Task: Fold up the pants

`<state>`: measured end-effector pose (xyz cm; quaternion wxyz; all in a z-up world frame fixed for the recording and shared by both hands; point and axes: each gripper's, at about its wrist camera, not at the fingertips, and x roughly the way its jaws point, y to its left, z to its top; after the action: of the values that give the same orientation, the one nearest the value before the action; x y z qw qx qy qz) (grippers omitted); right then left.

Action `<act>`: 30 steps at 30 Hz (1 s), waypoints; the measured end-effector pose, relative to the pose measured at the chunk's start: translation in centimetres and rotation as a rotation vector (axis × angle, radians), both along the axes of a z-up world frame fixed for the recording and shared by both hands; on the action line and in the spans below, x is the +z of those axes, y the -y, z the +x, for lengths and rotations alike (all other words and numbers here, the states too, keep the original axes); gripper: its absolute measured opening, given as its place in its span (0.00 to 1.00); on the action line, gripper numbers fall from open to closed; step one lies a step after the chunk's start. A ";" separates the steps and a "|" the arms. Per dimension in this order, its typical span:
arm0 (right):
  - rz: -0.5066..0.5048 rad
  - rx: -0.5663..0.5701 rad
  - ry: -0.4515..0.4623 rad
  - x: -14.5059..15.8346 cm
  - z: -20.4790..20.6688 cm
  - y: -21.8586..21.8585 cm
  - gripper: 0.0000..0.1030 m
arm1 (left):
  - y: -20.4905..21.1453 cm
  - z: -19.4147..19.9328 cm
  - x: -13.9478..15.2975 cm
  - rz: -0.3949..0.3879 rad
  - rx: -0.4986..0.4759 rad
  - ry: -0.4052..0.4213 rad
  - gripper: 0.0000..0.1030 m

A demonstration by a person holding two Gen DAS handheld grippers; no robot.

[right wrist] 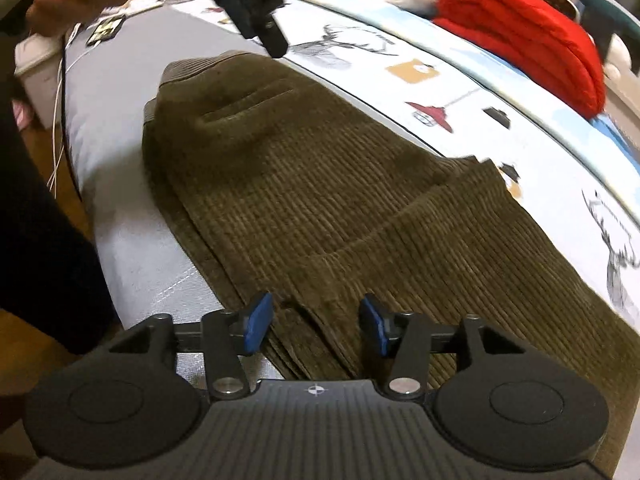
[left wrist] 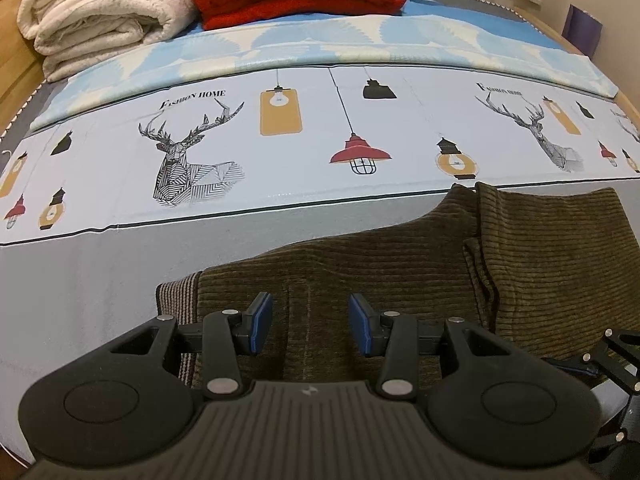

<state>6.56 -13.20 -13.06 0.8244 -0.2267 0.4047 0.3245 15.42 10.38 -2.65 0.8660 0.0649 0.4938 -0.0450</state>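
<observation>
Black hand-held gripper (left wrist: 310, 326) with blue pads (left wrist: 262, 320), silver screws.

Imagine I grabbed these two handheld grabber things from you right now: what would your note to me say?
Left gripper: fingers apart, gripping nothing, above the waistband end of the olive-brown corduroy pants.
Right gripper: fingers apart, holding nothing, over the stacked cloth edges at the near end.
Pants: flat on the grey part of the printed bedcover, lying in layers, one layer doubled back across the middle.
Done: folding is partly done, as far as I can tell.
Left: probably a further fold, then tidy the edges.
</observation>
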 end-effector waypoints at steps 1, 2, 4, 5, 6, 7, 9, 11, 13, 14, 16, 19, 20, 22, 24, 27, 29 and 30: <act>0.005 -0.004 -0.001 0.1 0.2 0.1 0.46 | -0.1 0.0 0.0 0.001 0.001 0.001 0.46; 0.022 -0.020 -0.012 0.4 0.6 0.2 0.38 | -0.3 -0.1 0.0 0.002 0.003 0.001 0.46; 0.085 -0.039 -0.034 1.2 1.0 0.9 0.14 | -0.5 0.0 0.0 0.002 0.005 0.002 0.46; 0.100 -0.038 -0.026 1.6 1.0 1.1 0.14 | -0.5 0.0 0.0 0.001 0.006 0.002 0.46; 0.107 -0.028 -0.020 1.9 0.9 1.2 0.14 | -0.5 0.0 0.0 0.001 0.005 0.002 0.46; 0.107 -0.013 -0.018 2.0 0.7 1.4 0.14 | -0.6 0.0 0.0 0.001 0.005 0.003 0.46; 0.078 0.026 -0.029 1.7 0.1 1.4 0.16 | -0.5 0.0 0.0 0.001 0.004 0.002 0.46; 0.028 0.059 -0.033 0.9 -0.4 1.0 0.22 | -0.5 -0.1 0.0 0.000 0.001 0.002 0.46; -0.021 0.073 -0.007 0.2 -1.0 0.6 0.46 | -0.3 -0.1 0.0 0.002 -0.002 0.000 0.46; -0.043 0.077 -0.003 -0.1 -1.1 0.4 0.50 | -0.2 -0.1 0.0 0.005 -0.004 0.000 0.46; -0.089 0.077 0.008 -0.7 -1.1 0.2 0.53 | -0.1 -0.1 -0.1 0.008 -0.005 -0.002 0.46; -0.097 0.072 0.001 -0.6 -0.8 0.3 0.47 | -0.2 -0.1 -0.2 0.012 -0.006 -0.005 0.46; -0.075 0.062 -0.009 -0.2 -0.6 0.6 0.43 | -0.2 -0.1 -0.2 0.012 -0.006 -0.004 0.46; -0.015 0.033 -0.040 1.0 0.2 1.4 0.23 | -0.4 -0.1 -0.2 0.011 -0.002 -0.003 0.46; 0.060 -0.021 -0.043 2.7 1.1 2.7 0.17 | -0.4 -0.1 -0.2 0.009 -0.001 -0.002 0.46; 0.268 -0.206 0.006 6.4 2.8 5.9 0.15 | -0.3 -0.1 0.0 0.003 -0.003 0.003 0.46; 0.385 -0.280 0.075 8.6 3.0 7.7 0.15 | -0.2 -0.2 0.1 0.003 -0.006 0.003 0.46; 0.403 -0.277 0.099 9.2 2.7 7.9 0.15 | -0.2 -0.2 0.1 0.005 -0.008 0.003 0.46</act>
<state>9.28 -21.12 -3.89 0.9084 -0.0158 0.3179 0.2712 15.22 10.53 -2.59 0.8662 0.0693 0.4926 -0.0473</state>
